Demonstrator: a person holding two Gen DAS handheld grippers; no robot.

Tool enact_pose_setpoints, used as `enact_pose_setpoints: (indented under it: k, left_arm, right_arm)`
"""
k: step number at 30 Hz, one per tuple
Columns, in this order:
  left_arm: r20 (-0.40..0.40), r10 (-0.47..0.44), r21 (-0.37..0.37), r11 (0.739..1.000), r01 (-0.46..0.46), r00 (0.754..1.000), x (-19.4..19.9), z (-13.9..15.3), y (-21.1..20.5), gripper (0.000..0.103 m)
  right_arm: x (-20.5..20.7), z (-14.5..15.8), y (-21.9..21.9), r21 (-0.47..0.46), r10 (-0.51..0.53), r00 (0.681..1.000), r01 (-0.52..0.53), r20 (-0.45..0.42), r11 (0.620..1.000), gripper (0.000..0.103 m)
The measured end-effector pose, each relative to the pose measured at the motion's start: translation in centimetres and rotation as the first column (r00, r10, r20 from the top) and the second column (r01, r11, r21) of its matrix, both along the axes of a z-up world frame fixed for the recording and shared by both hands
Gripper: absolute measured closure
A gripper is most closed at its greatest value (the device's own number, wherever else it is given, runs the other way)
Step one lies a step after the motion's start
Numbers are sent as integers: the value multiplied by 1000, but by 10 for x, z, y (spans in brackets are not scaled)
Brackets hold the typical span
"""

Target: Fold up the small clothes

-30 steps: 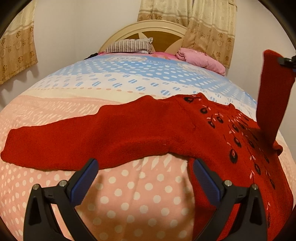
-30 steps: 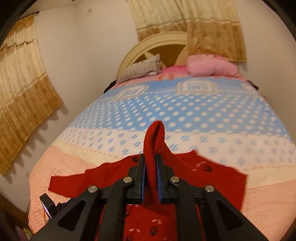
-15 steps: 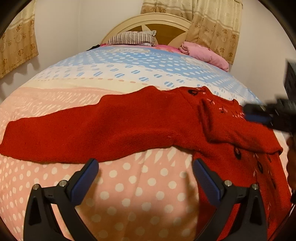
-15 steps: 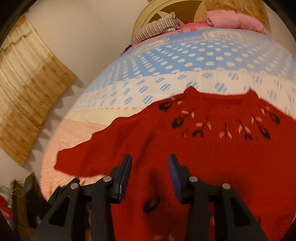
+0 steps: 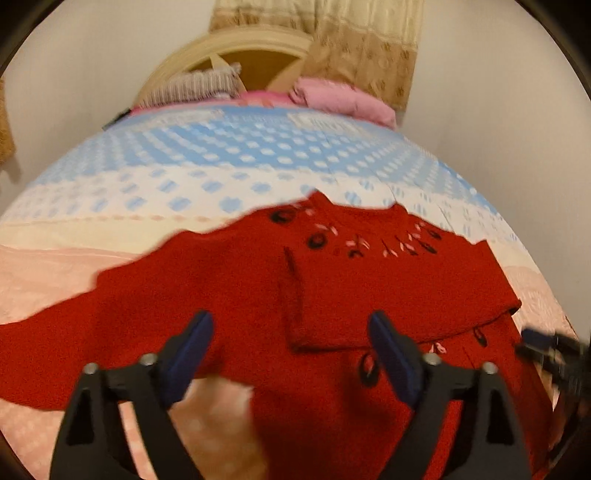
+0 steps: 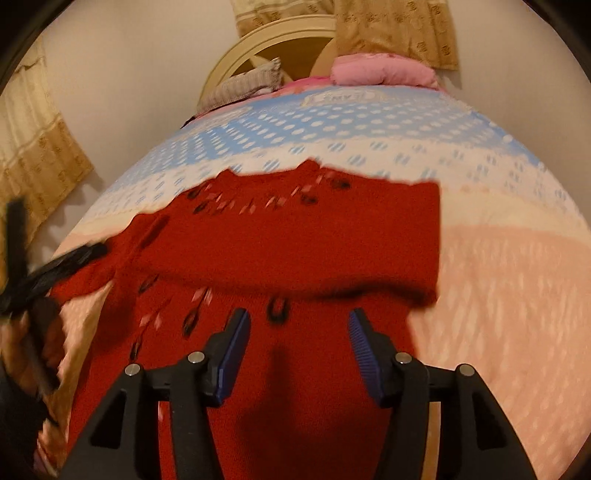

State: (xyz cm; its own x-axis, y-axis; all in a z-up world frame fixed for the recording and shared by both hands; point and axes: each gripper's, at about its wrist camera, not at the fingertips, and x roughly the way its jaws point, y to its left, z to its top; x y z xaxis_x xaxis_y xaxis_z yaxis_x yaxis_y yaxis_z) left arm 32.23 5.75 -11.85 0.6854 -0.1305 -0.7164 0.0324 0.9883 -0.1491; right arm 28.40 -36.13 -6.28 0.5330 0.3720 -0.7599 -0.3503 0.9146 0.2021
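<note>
Red sweater (image 5: 229, 295) flat mid-bed (image 5: 229, 158); right sleeve (image 6: 295, 251) folded across chest, left sleeve, body folds remain. Left gripper (image 5: 291, 350) just narrowing, right gripper (image 6: 295, 347) just opening; both jaws apart, empty.

1. A red sweater (image 5: 229, 295) carries black and pale pink motifs across its chest.
2. The bedspread (image 5: 236, 162) runs in bands: blue with white dots, cream with blue dots, and pink with pale dots.
3. A pink pillow (image 6: 384, 72) sits beside a grey striped pillow (image 6: 240, 86).
4. The headboard (image 6: 280, 37) is cream.
5. The curtains (image 6: 399, 26) are beige with gold patterning.
6. The gripper pads (image 6: 232, 354) are blue on black frames.
</note>
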Motion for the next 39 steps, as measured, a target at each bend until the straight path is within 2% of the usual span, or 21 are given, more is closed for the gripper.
enact_pose_setpoints:
  k: [3,5,7,9,11,14,19,22,27,30,33,36,37,39]
  left_arm:
    - [-51,2,-29,1000,-4,999,18,-19,-11,42]
    - [-94,-8,-77,997,1,996,22,-29,-13,89]
    - [-76,-8,-99,995,1,997,17,-30,-13,88]
    - [1,3,-98,995,-3,1000,3,-19,-8,89]
    - [38,9,-158,987,-3,999,-8,-7,1,90]
    - [71,19,-169,986,-7,997,-21,3,8,90]
    - [39,29,-140,990,-23,999,-25,-11,15,90]
    - [13,32,-128,991,-30,999,-23,-24,15,90]
    - [-8,38,-149,988,-39,999,-23,-30,19,88]
    - [-6,43,-140,989,-44,999,-28,-31,20,88]
    - [-14,44,-152,987,-46,999,-30,-34,23,88]
    - [-20,41,-183,982,-44,999,-30,-37,27,88]
    - [-19,42,-188,981,-45,999,-30,-38,28,88]
    - [-17,44,-187,981,-46,999,-30,-38,27,88]
  right_arm:
    - [-16,-17,8,-41,43,999,-43,-1,998,46]
    - [-23,-29,7,-58,46,999,-46,2,997,46]
    - [-28,-34,5,-50,45,999,-44,16,998,44]
    - [-29,-33,2,-25,51,999,-50,16,998,39]
    - [-29,-35,1,-13,52,999,-52,9,999,39]
    - [-29,-36,1,-16,52,999,-52,10,999,38]
    - [-30,-34,0,-7,48,999,-48,8,999,38]
    - [-30,-22,-4,19,41,999,-41,21,999,38]
    - [5,4,-13,71,-12,999,10,32,997,38]
    - [43,-1,-16,38,-54,998,54,13,998,38]
    - [65,-32,-12,-28,-46,992,42,-122,999,38]
    - [58,-24,6,-125,10,997,-19,-77,992,38]
    - [57,-17,9,-113,16,997,-24,-72,993,38]
    - [62,-3,10,-32,21,998,-23,-60,999,38]
